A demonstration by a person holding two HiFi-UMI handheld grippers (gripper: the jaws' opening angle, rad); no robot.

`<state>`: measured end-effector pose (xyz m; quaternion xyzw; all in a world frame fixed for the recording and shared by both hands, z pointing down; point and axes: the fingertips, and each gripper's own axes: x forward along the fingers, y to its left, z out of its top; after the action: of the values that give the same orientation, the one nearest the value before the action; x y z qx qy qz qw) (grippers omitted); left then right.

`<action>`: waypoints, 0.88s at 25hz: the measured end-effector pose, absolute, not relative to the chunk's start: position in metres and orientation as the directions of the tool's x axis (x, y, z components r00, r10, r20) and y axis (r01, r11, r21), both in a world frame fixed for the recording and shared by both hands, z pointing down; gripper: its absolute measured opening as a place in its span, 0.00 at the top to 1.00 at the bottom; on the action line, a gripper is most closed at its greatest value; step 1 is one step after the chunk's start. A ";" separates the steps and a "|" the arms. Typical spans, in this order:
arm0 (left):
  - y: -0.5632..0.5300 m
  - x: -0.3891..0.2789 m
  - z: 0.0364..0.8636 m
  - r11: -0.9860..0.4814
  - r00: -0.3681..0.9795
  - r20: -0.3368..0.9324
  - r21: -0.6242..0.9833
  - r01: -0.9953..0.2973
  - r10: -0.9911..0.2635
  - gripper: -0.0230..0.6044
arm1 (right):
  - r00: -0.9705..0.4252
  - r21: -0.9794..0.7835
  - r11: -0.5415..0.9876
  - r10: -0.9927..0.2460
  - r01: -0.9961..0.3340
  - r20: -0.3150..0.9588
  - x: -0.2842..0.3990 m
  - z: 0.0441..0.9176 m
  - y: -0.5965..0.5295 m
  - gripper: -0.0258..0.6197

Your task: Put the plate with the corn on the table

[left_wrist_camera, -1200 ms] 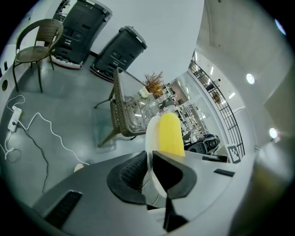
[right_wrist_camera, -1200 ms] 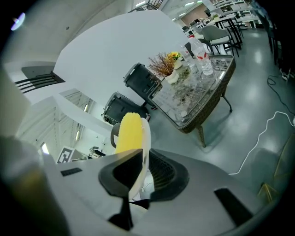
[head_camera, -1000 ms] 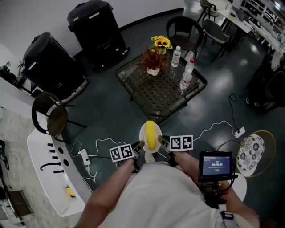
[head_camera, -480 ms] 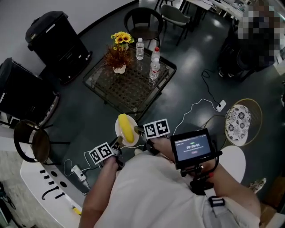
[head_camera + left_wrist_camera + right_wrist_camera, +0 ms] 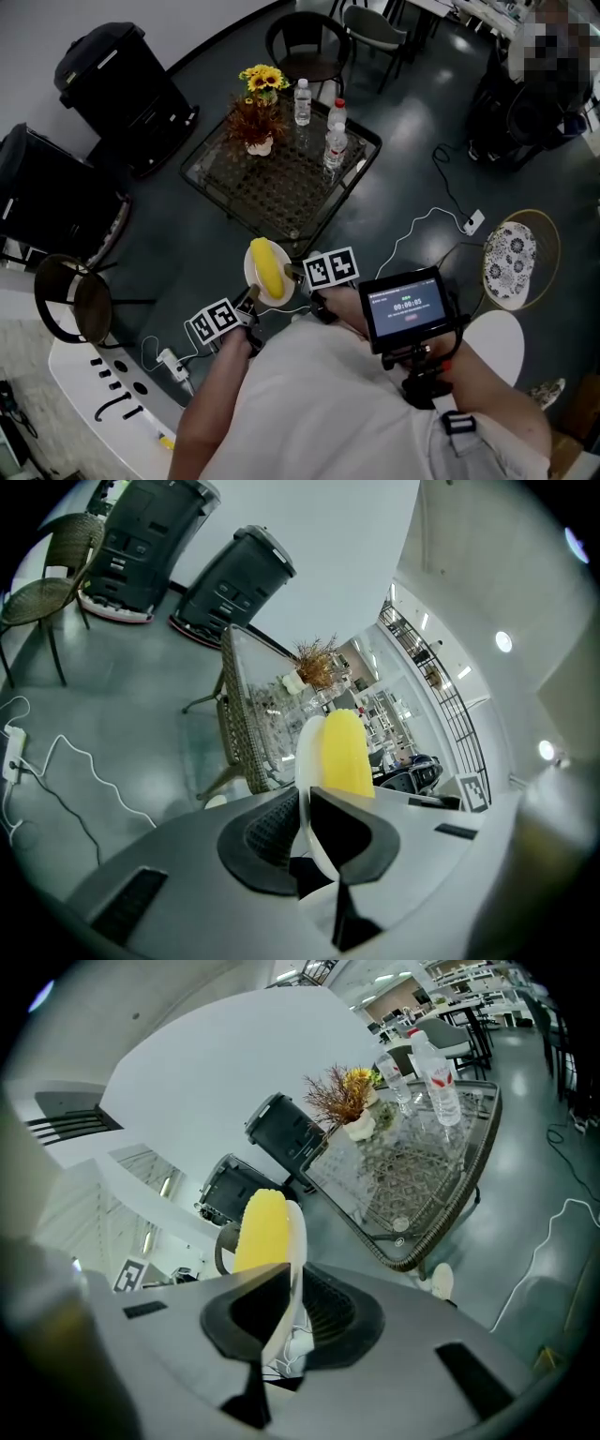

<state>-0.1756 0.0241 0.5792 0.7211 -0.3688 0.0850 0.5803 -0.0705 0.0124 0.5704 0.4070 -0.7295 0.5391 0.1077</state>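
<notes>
Head view: white plate [image 5: 248, 277] bearing corn [image 5: 269, 266], held in air over floor, near glass surface [image 5: 281, 192], not on it; left gripper [image 5: 250, 298] clamped on plate's left rim; right gripper [image 5: 293, 274] clamped on right rim; surface carries flowers [image 5: 255, 114], bottles [image 5: 332, 142].

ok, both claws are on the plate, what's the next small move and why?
Probably carry it forward, kept level, toward the bare near corner of the table. The left claw and right claw each clamp the plate by its rim, corn on top, and it hangs over floor, short of the table.
</notes>
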 end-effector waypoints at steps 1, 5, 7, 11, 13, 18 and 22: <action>0.020 -0.175 0.580 -0.053 0.711 0.552 0.773 -0.632 -0.435 0.90 | -0.648 -0.699 0.091 -0.475 -0.709 0.595 -0.070 0.571 0.009 0.88; 0.004 -0.168 0.581 -0.046 0.708 0.557 0.771 -0.635 -0.433 0.90 | -0.651 -0.700 0.090 -0.466 -0.708 0.599 -0.064 0.572 -0.008 0.88; -0.003 -0.167 0.582 -0.039 0.705 0.563 0.769 -0.638 -0.432 0.90 | -0.654 -0.701 0.089 -0.459 -0.708 0.602 -0.062 0.573 -0.016 0.88; -0.016 -0.165 0.586 -0.020 0.700 0.572 0.768 -0.640 -0.427 0.90 | -0.657 -0.697 0.095 -0.444 -0.711 0.610 -0.060 0.576 -0.030 0.88; -0.027 -0.161 0.588 -0.011 0.701 0.574 0.770 -0.638 -0.423 0.90 | -0.657 -0.693 0.098 -0.434 -0.715 0.616 -0.057 0.578 -0.042 0.88; -0.056 -0.147 0.595 -0.002 0.699 0.589 0.764 -0.645 -0.405 0.90 | -0.657 -0.689 0.090 -0.414 -0.719 0.630 -0.043 0.585 -0.070 0.88; -0.059 -0.140 0.602 -0.009 0.695 0.604 0.752 -0.659 -0.391 0.90 | -0.654 -0.687 0.085 -0.409 -0.721 0.636 -0.036 0.594 -0.074 0.88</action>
<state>-0.1402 -0.0595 0.6024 0.7014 -0.3740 0.1123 0.5962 -0.0361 -0.0744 0.5944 0.3910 -0.7229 0.5518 0.1415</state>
